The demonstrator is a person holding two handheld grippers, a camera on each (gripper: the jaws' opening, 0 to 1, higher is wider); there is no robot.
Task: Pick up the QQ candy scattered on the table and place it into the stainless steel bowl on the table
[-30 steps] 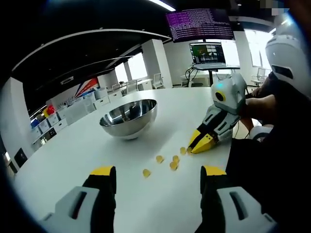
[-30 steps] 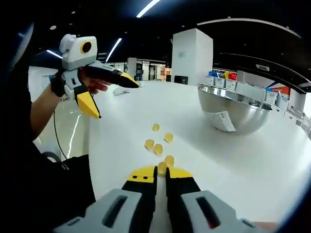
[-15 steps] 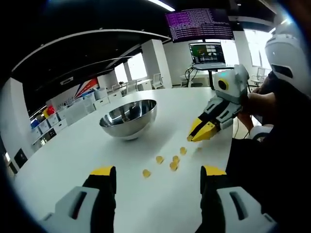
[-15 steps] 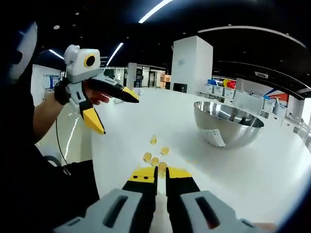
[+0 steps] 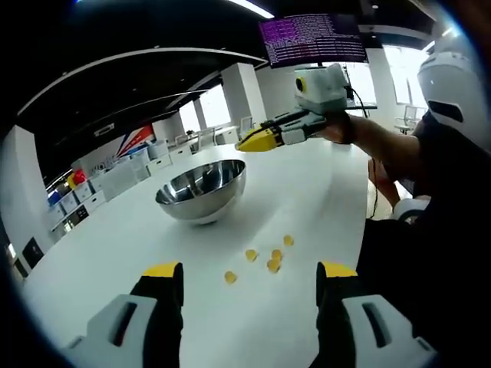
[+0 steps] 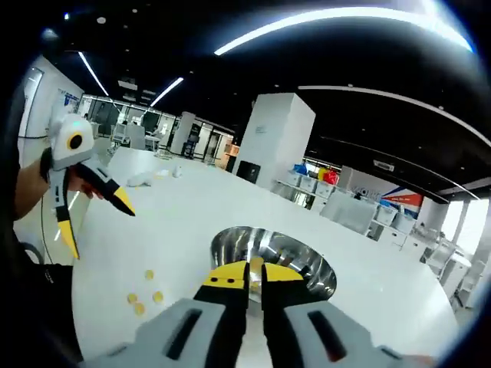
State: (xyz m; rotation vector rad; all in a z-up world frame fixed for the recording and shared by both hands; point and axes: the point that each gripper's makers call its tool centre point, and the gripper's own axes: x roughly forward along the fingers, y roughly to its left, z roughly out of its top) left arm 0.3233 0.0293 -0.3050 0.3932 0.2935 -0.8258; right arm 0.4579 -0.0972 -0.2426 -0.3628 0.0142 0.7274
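Several yellow QQ candies [image 5: 272, 264] lie loose on the white table [image 5: 100, 253], just beyond my left gripper [image 5: 249, 276], which hovers open with nothing between its jaws. The stainless steel bowl [image 5: 201, 190] stands farther off to the left. My right gripper [image 5: 257, 140], held by a hand, hangs in the air above the bowl's far side. In the right gripper view my right gripper [image 6: 255, 277] is shut on a small yellow candy directly over the bowl [image 6: 307, 264]. The candies [image 6: 149, 274] lie at lower left, below the open left gripper [image 6: 101, 234].
A person's dark body [image 5: 430, 230] stands at the table's right edge. Behind are a monitor [image 5: 326, 83] on a stand, a wall screen [image 5: 314, 38], a white pillar [image 6: 280, 142] and shelves with coloured bins [image 5: 73, 195].
My right gripper rose from the table beside the candies and travelled up and over the bowl, still shut. My left gripper stayed where it was, open.
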